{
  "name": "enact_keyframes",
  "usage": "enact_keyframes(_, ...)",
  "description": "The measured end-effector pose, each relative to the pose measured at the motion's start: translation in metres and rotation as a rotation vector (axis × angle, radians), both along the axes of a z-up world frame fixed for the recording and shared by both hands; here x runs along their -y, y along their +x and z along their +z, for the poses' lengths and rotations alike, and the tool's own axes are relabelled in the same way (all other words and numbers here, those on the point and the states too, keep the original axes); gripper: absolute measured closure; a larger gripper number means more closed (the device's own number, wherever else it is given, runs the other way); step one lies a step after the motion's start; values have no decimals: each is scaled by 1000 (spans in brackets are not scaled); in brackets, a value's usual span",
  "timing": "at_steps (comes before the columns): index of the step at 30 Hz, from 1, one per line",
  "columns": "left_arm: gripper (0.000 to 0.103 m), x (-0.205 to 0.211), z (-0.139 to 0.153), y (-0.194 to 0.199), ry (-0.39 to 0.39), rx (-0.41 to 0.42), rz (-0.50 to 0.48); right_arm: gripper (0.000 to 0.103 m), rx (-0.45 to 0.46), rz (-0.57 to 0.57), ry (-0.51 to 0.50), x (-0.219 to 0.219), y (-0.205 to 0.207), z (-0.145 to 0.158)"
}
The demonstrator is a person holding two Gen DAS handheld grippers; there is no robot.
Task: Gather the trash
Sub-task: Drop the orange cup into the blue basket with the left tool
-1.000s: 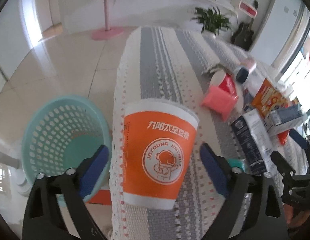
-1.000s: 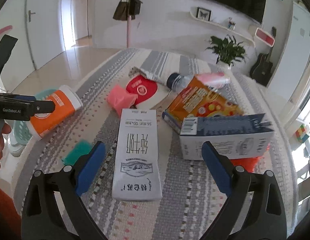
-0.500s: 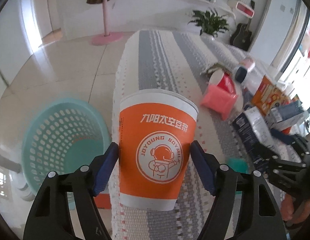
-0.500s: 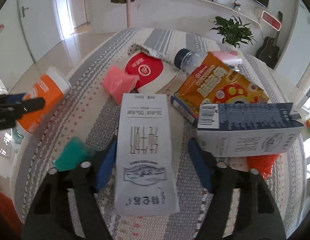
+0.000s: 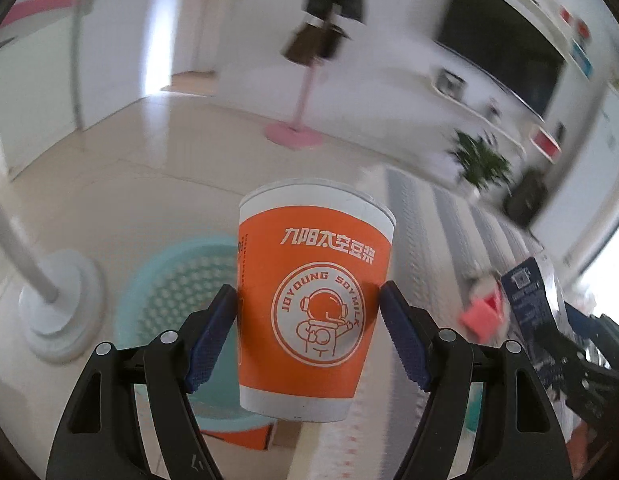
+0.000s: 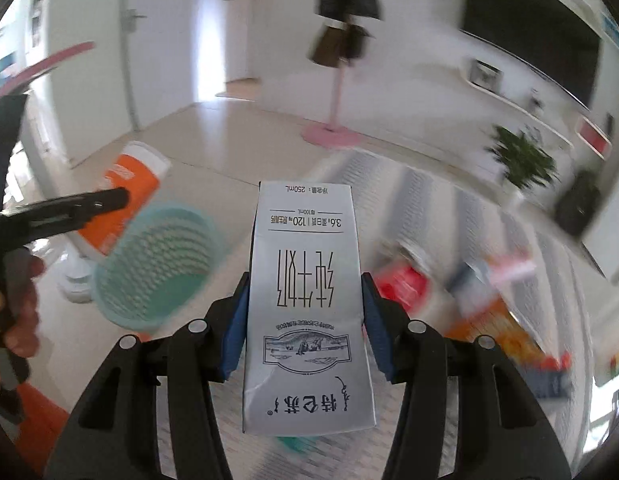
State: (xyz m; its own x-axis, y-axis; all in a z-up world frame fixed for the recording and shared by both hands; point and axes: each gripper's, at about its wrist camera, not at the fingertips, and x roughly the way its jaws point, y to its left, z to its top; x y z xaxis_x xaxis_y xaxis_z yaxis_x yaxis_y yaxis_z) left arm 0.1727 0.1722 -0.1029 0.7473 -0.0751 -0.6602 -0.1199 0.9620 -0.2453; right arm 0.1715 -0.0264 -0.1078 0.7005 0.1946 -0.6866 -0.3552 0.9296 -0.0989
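Closest to me, the left gripper [image 5: 309, 332] has its blue pads pressed on both sides of an orange paper cup [image 5: 313, 300], jaws roughly two-thirds apart because the cup is that wide. The cup sits upright between the pads, clear of the table. Alongside it, the right gripper [image 6: 303, 324] clamps a white milk carton [image 6: 307, 304] by its long sides; its jaws are closing the last bit onto the carton, about half apart, and the carton hangs free with its printed face towards the camera.

Just beyond and below both loads stands the teal basket [image 5: 169, 292] on the pale floor, beside the edge of the striped table [image 6: 449, 200]. From the left wrist view the cup appears in front of the basket's rim, not over its middle as far as I can judge. I can make out nothing inside the basket, though blur hides much of it.

Further right on the table, smeared by motion, more rubbish waits: a pink packet [image 5: 483, 314], a red pouch [image 6: 403, 286], an orange box [image 6: 505, 336] and a dark blue carton [image 5: 527, 292].

So I judge the job barely begun: two pieces picked, none dropped yet, several left on the table.

Far off stands a pink coat stand [image 5: 299, 108].
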Motion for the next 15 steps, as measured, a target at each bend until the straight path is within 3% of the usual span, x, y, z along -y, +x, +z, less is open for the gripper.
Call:
enact_keyframes(3,32,-28,-1,-3,15,-17,69,54,0,95,9,-44,10,9)
enact_keyframes(7,32,-55,-17,-1,15,-77,147,54,-27,176,-14,-94,20,-1)
enact_keyframes(11,31,-75,-47,10,-38,-186,178,54,-99,223,-47,-134,40,-35)
enact_keyframes(15,31,-82,-73,18,-15,-270,186,54,-219,212,-54,-153,63,-76)
